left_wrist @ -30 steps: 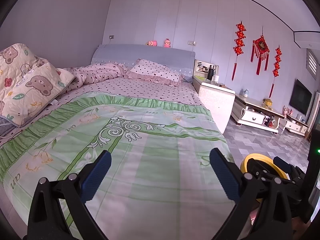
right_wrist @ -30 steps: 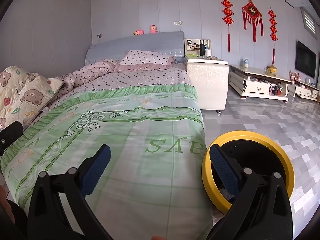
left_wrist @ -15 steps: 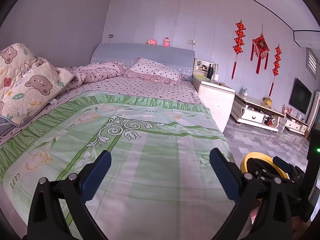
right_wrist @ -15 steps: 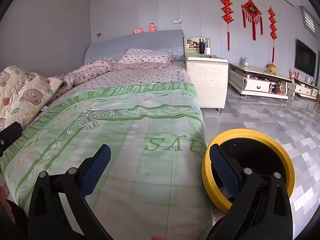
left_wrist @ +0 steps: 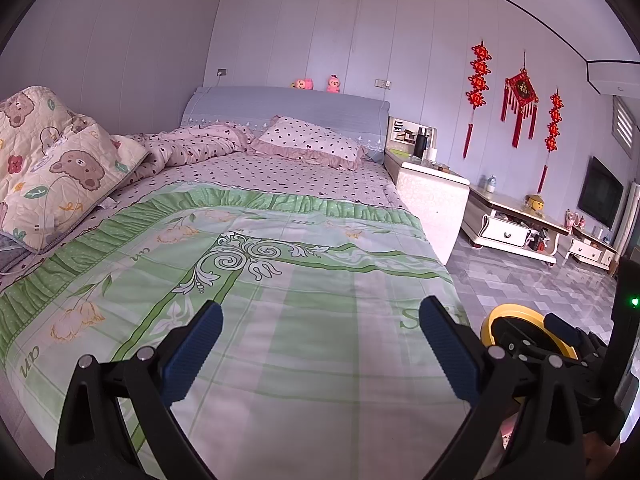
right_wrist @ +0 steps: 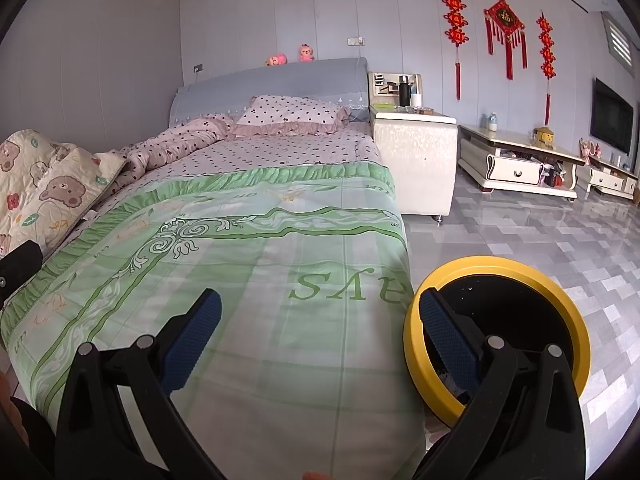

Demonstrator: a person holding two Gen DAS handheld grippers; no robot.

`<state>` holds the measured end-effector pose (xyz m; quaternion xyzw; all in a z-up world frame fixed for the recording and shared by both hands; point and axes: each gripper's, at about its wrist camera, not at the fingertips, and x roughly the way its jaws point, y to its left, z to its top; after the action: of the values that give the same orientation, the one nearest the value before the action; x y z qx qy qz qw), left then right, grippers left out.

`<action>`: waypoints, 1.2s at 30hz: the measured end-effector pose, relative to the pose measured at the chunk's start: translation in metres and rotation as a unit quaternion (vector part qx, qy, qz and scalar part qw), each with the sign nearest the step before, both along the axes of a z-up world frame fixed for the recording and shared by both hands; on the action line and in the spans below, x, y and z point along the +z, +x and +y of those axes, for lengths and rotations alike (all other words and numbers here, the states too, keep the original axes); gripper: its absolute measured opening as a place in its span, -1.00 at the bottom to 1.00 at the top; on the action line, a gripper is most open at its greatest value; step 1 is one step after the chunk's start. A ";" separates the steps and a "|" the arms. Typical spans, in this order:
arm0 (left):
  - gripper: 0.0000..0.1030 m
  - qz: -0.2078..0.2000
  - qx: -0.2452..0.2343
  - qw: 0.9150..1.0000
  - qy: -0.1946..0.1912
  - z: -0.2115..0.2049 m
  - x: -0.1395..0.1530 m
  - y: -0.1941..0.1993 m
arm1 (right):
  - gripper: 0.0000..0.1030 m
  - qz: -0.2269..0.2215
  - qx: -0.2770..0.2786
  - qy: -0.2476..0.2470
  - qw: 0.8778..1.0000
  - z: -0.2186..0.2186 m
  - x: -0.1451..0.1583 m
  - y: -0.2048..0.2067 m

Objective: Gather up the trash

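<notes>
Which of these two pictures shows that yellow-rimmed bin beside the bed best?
The right wrist view: the yellow-rimmed bin shows nearly its whole rim and dark inside, on the floor beside the bed. The left wrist view catches only a slice of rim behind the right gripper.
</notes>
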<state>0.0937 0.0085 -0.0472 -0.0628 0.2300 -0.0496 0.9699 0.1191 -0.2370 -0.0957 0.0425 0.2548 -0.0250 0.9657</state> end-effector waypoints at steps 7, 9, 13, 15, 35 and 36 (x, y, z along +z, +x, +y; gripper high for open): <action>0.84 -0.001 0.001 1.000 0.000 0.000 0.001 0.000 | 0.84 0.002 0.000 0.000 1.000 0.000 -0.001 0.001; 0.84 -0.001 0.000 1.000 0.001 0.000 0.000 0.000 | 0.84 0.002 0.000 0.000 1.000 0.000 -0.001 0.001; 0.84 0.000 0.000 1.000 0.001 0.000 -0.001 0.000 | 0.84 0.003 0.000 0.001 1.000 -0.001 -0.001 0.001; 0.84 0.000 0.000 1.000 0.000 0.000 0.000 0.000 | 0.84 0.004 0.001 0.002 1.000 -0.002 -0.002 0.002; 0.84 0.000 0.000 1.000 0.000 0.000 0.000 -0.001 | 0.84 0.008 -0.001 0.004 1.000 -0.004 -0.005 0.004; 0.84 0.000 0.000 1.000 0.000 0.000 0.000 -0.001 | 0.84 0.008 -0.001 0.004 1.000 -0.003 -0.005 0.004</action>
<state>0.0931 0.0083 -0.0474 -0.0628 0.2305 -0.0495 0.9698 0.1229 -0.2405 -0.1006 0.0463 0.2625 -0.0250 0.9635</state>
